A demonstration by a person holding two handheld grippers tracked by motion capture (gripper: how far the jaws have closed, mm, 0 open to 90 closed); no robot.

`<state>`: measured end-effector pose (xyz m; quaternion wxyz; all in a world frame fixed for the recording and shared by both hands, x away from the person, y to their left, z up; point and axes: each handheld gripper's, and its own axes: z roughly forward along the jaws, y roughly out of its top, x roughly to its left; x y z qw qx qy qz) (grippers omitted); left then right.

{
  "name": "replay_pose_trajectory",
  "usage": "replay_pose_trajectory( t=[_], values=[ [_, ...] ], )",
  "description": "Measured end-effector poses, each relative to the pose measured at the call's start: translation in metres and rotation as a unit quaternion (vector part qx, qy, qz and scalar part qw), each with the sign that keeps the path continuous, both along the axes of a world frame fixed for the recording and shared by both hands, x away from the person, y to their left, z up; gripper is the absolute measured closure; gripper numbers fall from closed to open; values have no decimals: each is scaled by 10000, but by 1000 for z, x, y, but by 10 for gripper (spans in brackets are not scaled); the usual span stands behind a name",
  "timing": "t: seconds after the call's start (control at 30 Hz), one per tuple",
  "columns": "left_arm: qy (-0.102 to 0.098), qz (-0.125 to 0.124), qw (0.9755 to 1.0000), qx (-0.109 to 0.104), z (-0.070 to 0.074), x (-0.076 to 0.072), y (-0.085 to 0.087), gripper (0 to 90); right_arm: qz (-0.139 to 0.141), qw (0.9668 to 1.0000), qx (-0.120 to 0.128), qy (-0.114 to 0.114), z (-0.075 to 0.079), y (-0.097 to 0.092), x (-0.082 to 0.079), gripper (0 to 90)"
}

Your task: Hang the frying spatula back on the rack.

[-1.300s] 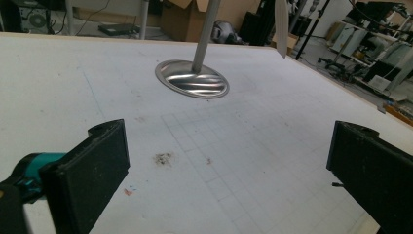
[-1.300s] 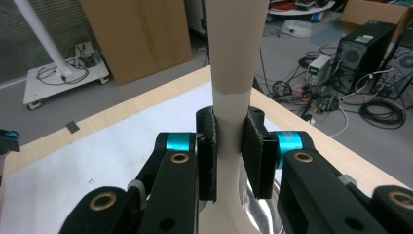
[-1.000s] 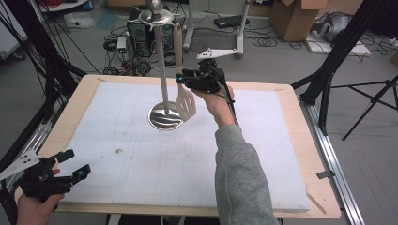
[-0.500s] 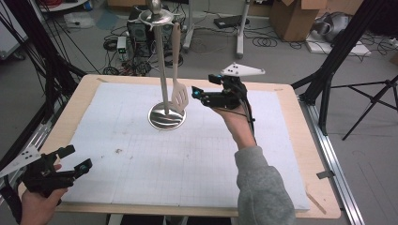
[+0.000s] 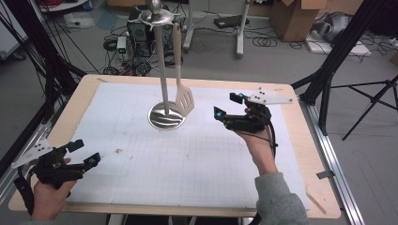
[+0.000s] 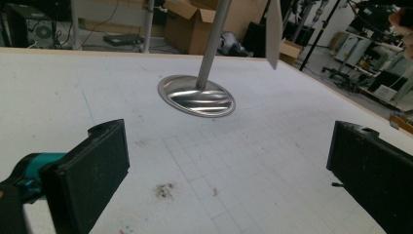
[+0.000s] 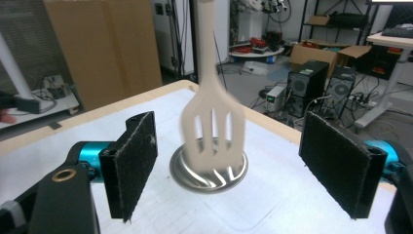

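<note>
A pale slotted spatula (image 5: 184, 100) hangs from the top of a metal stand (image 5: 165, 116), its blade just above the stand's round base, near the far middle of the worktop (image 5: 197, 154). In the right gripper view the spatula looks blurred. To the right of the stand, the right hand-held gripper (image 5: 226, 106) is held above the white mat, jaws spread and empty. Well apart from the stand, at the near left corner, the left hand-held gripper (image 5: 84, 152) is likewise released.
</note>
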<state>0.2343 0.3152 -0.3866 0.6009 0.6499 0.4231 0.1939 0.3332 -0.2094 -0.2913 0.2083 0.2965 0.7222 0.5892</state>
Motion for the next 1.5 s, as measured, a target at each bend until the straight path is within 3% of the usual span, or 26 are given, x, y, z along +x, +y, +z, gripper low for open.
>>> replay_pose_trajectory(
  t=[0.3, 0.43, 1.17, 1.37, 1.5],
  values=[
    [-15, 137, 9999, -66, -4, 9, -2, 21, -141, 9999, 22, -8, -20, -26, -18, 192],
    [57, 76, 9999, 41, -7, 11, -6, 21, -218, 9997, 62, 32, -30, -32, -24, 189],
    [42, -104, 9999, 112, -5, 11, -15, 21, -496, 9978, -357, 247, -66, -57, -54, 150],
    [56, -154, 9998, 145, -6, 12, -19, 21, -618, 9970, -152, 430, -75, -69, -61, 149],
    [99, -192, 9996, 191, -7, 13, -23, 21, -904, 9947, 24, 492, -78, -80, -67, 148]
  ],
)
